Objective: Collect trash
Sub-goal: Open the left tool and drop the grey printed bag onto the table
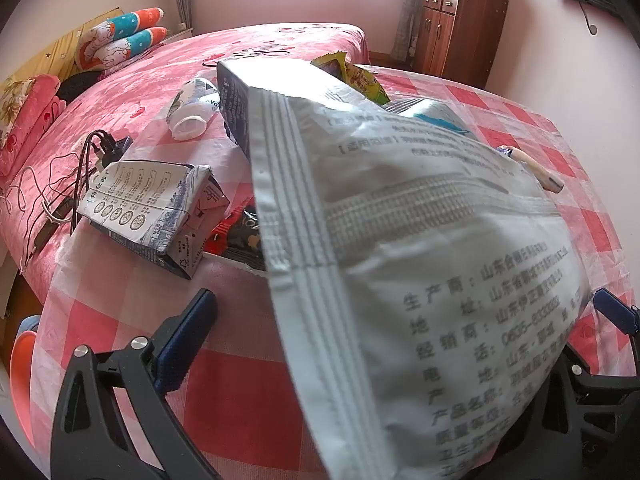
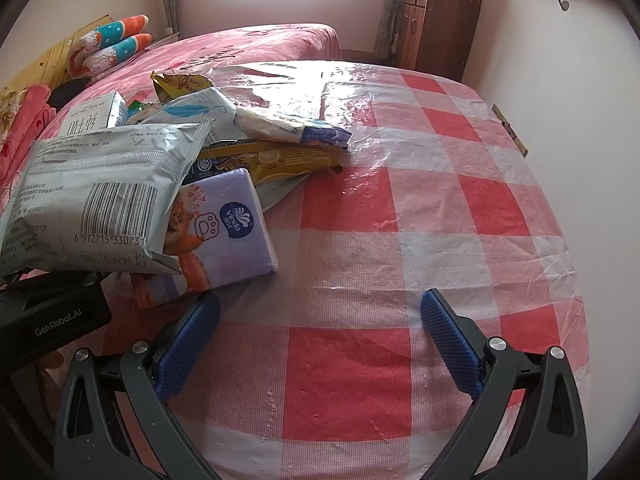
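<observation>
Your left hand-held gripper [image 1: 400,316] is spread wide over the checkered table [image 2: 440,200]; the big grey-white printed bag [image 1: 420,240] fills the gap between its fingers, contact with the pads unclear. Your right hand-held gripper [image 2: 320,320] is wide open, nothing between the fingers, bare cloth below. From the right wrist, the trash pile sits at 10 o'clock: same grey bag [image 2: 100,200], purple tissue pack [image 2: 232,224] under it, yellow coffee sachet [image 2: 272,160] behind. From the left wrist, a flattened milk carton [image 1: 152,216] lies at 9 o'clock.
</observation>
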Tool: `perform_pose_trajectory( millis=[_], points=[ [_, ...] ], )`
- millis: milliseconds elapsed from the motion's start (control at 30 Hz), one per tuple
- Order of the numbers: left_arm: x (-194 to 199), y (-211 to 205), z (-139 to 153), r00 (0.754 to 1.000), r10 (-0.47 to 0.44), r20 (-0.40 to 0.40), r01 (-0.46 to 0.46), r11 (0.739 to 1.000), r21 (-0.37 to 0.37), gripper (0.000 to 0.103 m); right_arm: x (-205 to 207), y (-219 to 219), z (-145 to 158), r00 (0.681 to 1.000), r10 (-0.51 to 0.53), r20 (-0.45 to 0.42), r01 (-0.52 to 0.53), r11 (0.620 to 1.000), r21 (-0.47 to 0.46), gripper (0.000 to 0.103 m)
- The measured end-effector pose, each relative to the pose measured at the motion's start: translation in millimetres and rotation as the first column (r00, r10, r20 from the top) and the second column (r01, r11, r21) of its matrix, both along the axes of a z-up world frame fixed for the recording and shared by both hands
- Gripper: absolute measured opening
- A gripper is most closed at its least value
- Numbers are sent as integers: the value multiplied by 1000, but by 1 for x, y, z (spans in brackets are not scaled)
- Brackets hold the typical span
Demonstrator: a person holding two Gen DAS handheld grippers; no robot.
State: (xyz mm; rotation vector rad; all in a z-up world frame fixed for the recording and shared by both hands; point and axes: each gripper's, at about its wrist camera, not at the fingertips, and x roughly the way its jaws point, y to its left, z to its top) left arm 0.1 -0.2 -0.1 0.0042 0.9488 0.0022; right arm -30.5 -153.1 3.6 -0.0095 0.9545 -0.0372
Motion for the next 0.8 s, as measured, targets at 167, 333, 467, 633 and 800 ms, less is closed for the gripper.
perform_pose_trajectory(
  millis=[167, 333, 467, 633, 800],
  points=[
    [-1, 1, 0, 1000, -1, 3, 1, 1000, -4, 99, 0, 0, 0, 1000, 2, 0, -2, 1000, 5, 99],
    [-5, -2, 0, 1000, -18, -1, 18, 1000, 0, 99, -5, 2, 0, 1000, 20, 1, -20, 1000, 5, 99],
    [-23, -2, -1, 999, -35, 2, 35, 999, 3, 99, -18, 7, 1, 1000, 30, 2, -30, 1000, -1, 99],
    [-39, 4, 2, 998, -68, 7, 68, 998, 1, 99, -36, 8, 3, 1000, 24, 11, -24, 1000, 18, 99],
    [-60, 12, 7, 996, -84, 21, 84, 996, -18, 99, -59, 10, 14, 998, 14, 61, -17, 999, 38, 99]
  ],
)
